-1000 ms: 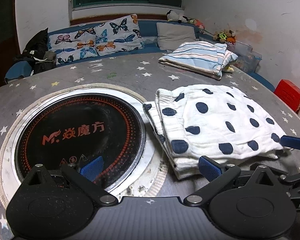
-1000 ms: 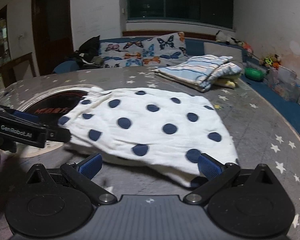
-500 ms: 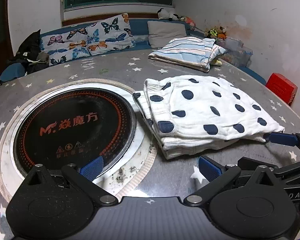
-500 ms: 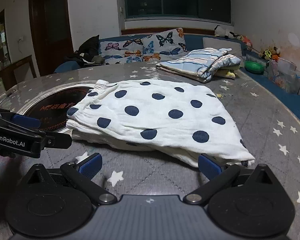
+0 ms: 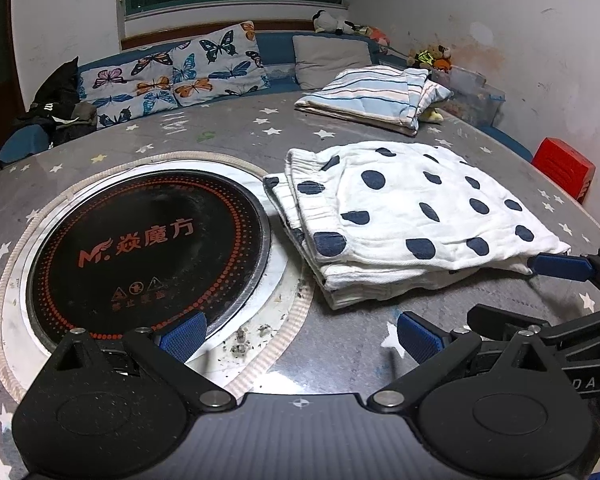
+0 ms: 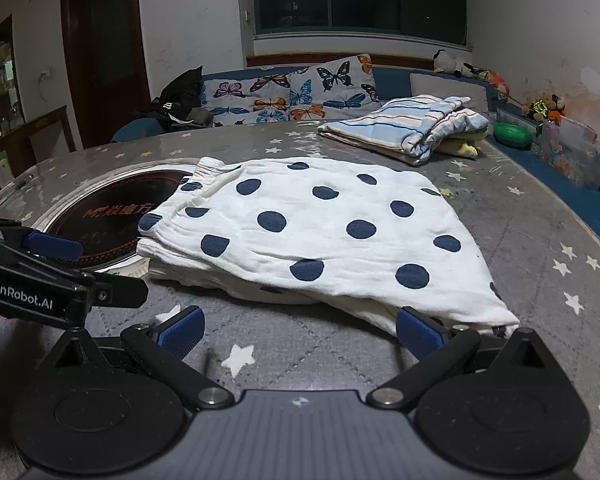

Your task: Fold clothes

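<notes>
The folded white dotted garment [image 6: 320, 236] lies on the grey star-print table [image 6: 540, 224], right of the round black cooktop [image 5: 148, 244]; a striped folded pile [image 6: 404, 128] sits farther back. Left gripper [image 5: 300, 332] and right gripper [image 6: 300, 328] both gape, empty

Round black cooktop [image 5: 148, 248] set into my star-print table [image 5: 228, 136]; crumbs [image 5: 252, 332] at its rim. Butterfly cushions [image 5: 172, 76] on blue bench [image 6: 392, 76] behind. Red box [image 5: 564, 168] right. Plush toys [image 6: 544, 106] by far wall.
</notes>
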### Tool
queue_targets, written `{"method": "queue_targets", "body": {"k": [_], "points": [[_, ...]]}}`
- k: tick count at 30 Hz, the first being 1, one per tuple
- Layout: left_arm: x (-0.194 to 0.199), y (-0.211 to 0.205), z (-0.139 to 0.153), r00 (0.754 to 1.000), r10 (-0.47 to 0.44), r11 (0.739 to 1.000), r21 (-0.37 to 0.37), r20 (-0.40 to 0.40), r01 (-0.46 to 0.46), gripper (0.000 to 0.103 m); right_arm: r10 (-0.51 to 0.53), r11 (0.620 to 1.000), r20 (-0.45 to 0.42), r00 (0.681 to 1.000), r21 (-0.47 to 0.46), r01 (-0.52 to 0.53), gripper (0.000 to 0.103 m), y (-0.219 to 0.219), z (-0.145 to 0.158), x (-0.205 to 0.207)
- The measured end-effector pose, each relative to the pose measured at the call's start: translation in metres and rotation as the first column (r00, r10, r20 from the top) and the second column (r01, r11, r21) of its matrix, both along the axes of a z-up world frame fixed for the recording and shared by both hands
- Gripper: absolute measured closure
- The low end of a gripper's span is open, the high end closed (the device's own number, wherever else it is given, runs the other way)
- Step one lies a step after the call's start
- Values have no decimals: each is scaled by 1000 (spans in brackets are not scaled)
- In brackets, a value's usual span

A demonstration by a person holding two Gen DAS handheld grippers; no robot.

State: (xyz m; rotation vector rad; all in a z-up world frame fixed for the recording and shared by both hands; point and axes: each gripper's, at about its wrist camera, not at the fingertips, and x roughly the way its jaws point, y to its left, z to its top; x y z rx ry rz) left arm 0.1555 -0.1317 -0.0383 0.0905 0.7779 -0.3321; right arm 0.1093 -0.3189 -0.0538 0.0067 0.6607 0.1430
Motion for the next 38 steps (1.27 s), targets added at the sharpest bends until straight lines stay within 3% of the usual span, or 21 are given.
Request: {"method": "queue_targets", "body": {"k": [38], "points": [[-8, -4, -1, 1000, -6, 1000, 2, 18, 6, 0, -52, 998, -21, 998, 44, 53, 0, -7, -7, -6]]}}
